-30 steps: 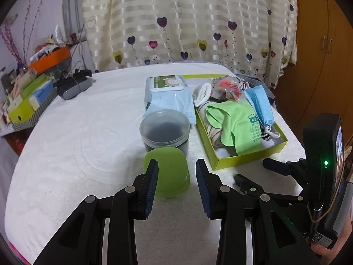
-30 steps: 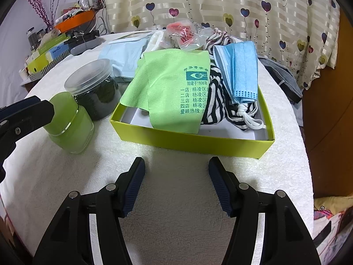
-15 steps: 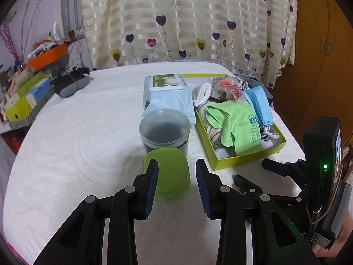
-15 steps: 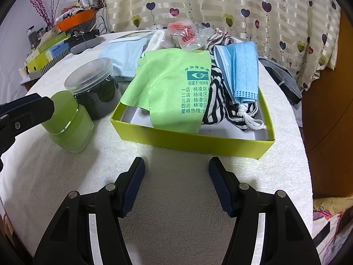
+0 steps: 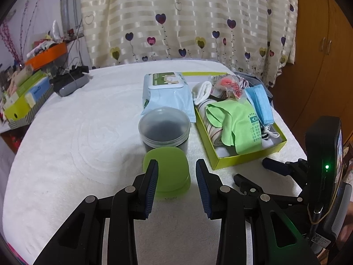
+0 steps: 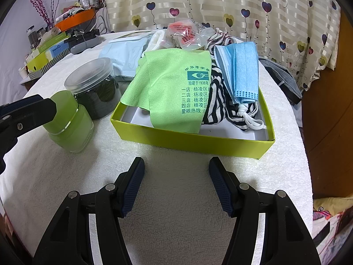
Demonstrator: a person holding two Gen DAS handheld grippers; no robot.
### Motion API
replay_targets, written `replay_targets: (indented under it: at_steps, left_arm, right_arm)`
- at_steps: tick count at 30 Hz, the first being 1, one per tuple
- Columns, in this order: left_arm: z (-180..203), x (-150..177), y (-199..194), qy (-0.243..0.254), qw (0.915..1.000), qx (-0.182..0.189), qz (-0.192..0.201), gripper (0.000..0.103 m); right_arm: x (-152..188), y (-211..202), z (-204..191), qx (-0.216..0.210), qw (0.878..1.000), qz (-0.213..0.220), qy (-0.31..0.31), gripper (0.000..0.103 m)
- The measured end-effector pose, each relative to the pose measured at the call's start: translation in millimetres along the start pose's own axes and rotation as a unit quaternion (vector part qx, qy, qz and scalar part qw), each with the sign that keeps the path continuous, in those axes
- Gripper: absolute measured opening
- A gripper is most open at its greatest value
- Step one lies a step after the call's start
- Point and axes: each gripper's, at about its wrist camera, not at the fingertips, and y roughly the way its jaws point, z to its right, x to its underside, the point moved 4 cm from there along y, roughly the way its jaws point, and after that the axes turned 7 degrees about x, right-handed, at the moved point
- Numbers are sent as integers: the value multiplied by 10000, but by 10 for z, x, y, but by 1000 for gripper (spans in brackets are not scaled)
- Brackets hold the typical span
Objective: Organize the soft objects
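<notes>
White terry-cloth table cover (image 5: 72, 137) spans whole surface. Light-green round-lidded jar (image 5: 167, 172) near front edge; behind it, touching or just beside, clear plastic jar with dark contents (image 5: 164, 130). Farther back, pale-blue wet-wipes pack with white flip lid (image 5: 165, 90) lies flat. Grey-black device with cables (image 5: 70, 81) at far left edge. Beyond, orange tray of clutter (image 5: 47, 53) and yellow-green cardboard box with striped side (image 5: 24, 101). Cream striped curtain with heart flowers (image 5: 187, 19) behind. Brown wooden cabinet (image 5: 320, 50) at right.

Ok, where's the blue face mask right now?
The blue face mask lies in the yellow-green box, along its right side, beside the green cloth.
</notes>
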Motion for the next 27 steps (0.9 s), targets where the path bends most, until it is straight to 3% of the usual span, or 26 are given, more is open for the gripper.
replay_targets:
  at_steps: [27]
  left_arm:
    - [47,-11,-12,71,9999,38,-63,34]
  right_arm:
    - [1,-1,-1,2,10000,0,0,62]
